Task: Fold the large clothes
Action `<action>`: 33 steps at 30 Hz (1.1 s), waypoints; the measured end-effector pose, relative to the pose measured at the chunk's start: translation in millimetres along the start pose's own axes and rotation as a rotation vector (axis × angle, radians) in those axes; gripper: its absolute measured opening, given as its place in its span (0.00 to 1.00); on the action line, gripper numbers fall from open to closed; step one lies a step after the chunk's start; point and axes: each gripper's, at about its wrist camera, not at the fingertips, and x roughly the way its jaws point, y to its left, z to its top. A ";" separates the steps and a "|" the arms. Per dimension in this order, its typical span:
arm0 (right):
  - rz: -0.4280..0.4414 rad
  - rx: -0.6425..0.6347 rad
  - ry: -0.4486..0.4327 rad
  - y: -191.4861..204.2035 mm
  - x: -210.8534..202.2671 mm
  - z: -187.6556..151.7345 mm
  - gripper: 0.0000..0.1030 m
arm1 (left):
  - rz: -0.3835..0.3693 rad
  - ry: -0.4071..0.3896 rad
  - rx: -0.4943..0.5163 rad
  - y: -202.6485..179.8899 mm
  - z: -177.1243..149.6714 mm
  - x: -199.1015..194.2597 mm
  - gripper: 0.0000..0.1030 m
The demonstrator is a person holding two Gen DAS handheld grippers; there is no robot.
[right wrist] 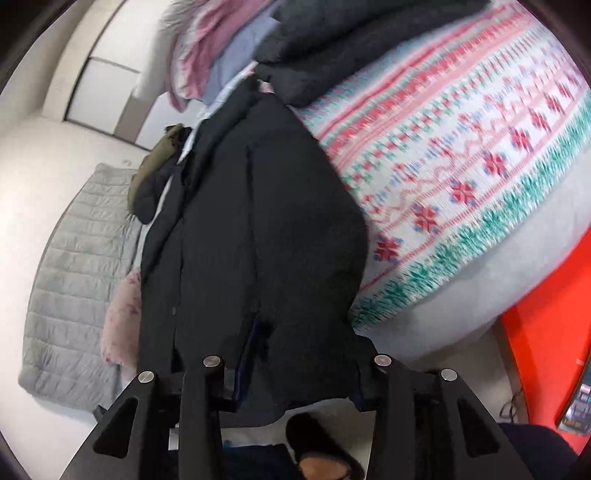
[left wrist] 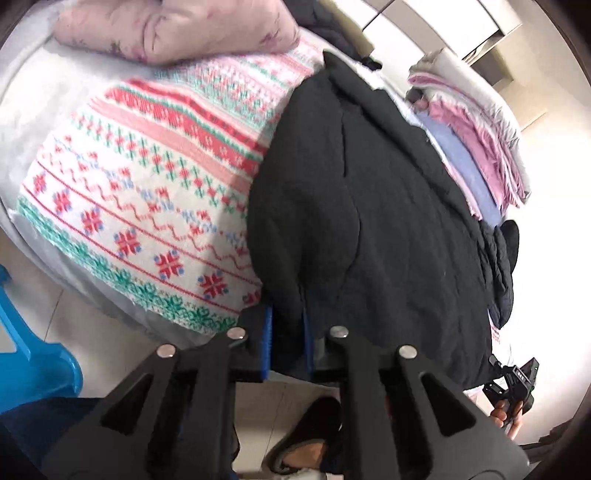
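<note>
A large black jacket (left wrist: 369,206) lies lengthwise on a bed, over a patterned knit blanket (left wrist: 147,192). My left gripper (left wrist: 288,343) is shut on the jacket's near hem, with black cloth pinched between its blue pads (left wrist: 267,343). In the right wrist view the same jacket (right wrist: 258,229) drapes over my right gripper (right wrist: 295,376) and hides its fingertips; the jaws stand wide apart. The right gripper also shows in the left wrist view (left wrist: 513,384), held in a hand at the jacket's other corner.
A pink pillow (left wrist: 177,29) lies at the bed's far end. Folded pink and blue bedding (left wrist: 476,155) is stacked beside the jacket. A blue plastic stool (left wrist: 33,354), a red object (right wrist: 546,332), a grey quilted mat (right wrist: 74,280) and my slippered foot (left wrist: 303,443) are on the floor.
</note>
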 end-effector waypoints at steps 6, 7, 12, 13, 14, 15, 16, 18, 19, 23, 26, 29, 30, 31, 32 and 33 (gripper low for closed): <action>0.179 -0.027 -0.132 12.0 -21.9 -7.1 0.28 | -0.092 -0.059 0.002 -12.1 9.9 -21.3 0.12; 0.198 -0.004 -0.127 10.9 -19.6 -6.1 0.30 | -0.106 -0.056 -0.005 -13.6 12.6 -21.7 0.12; 0.139 0.040 -0.102 22.5 2.6 2.8 0.31 | -0.125 0.048 -0.022 -22.0 20.7 -2.2 0.27; 0.137 0.031 -0.108 27.7 4.5 3.5 0.31 | -0.117 0.068 -0.041 -25.5 22.9 1.6 0.27; 0.137 0.018 -0.117 33.5 5.8 3.9 0.28 | -0.094 0.082 -0.056 -27.3 26.6 1.5 0.18; 0.133 0.014 -0.126 35.8 6.6 3.4 0.27 | -0.083 0.091 -0.059 -30.0 29.2 -0.1 0.15; 0.135 0.013 -0.136 39.2 6.3 3.6 0.26 | -0.077 0.109 -0.068 -33.8 33.9 -2.9 0.14; 0.159 0.022 -0.146 41.6 5.0 6.3 0.21 | -0.053 0.111 -0.045 -45.2 43.2 -12.1 0.11; 0.175 0.029 -0.147 44.1 5.1 7.6 0.15 | -0.029 0.096 -0.022 -50.4 47.2 -17.1 0.09; 0.222 0.061 -0.144 54.6 2.6 18.4 0.10 | 0.003 0.069 0.012 -58.3 60.6 -28.9 0.08; 0.203 0.047 -0.161 71.1 -2.4 32.0 0.09 | -0.018 0.077 -0.026 -53.2 66.9 -28.3 0.07; 0.227 0.060 -0.164 79.9 -10.5 46.0 0.08 | -0.046 0.055 -0.056 -52.7 75.0 -34.5 0.07; 0.229 0.062 -0.170 83.6 -13.6 51.3 0.08 | -0.048 0.049 -0.059 -54.9 79.4 -35.4 0.07; 0.225 0.057 -0.178 87.3 -16.0 56.1 0.08 | -0.048 0.035 -0.057 -57.1 83.1 -37.7 0.07; 0.223 0.052 -0.184 89.4 -17.2 60.3 0.08 | -0.047 0.024 -0.053 -59.3 85.6 -39.2 0.07; 0.222 0.051 -0.185 89.8 -18.9 62.5 0.08 | -0.044 0.013 -0.050 -61.7 88.3 -40.3 0.07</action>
